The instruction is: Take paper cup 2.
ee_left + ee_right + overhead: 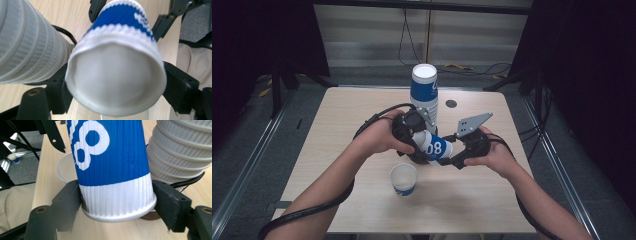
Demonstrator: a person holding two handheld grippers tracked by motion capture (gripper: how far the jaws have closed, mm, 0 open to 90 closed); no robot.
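**Three cup groups, two grippers, one worktop**

Three groups of cups on or over the pale wood-grain worktop point(337, 125): one tall stack point(425, 95), one single cup held sideways point(437, 147), one loose cup point(403, 179) standing upright.

Landmark: the stack, upright at the far middle of the worktop. Ribbed paper sleeves, blue and white on the top cup, white rims nested below; the number of cups in it cannot be counted.

Held cup: just in front of the stack, lifted off the worktop and lying on its side. Ribbed blue wall with white "08" lettering and a white band by the rim. The left gripper point(116, 82) has its black jaws on either side of the base end; whether the pads press it cannot be told. The right gripper point(117, 202) pinches the rim end, pads against the white band.

Loose cup: nearer the person than the stack, below the held cup, mouth up, white inside, blue band low.

Small dark round spot point(451, 104) just right of the stack. Black cables trail from both grippers.
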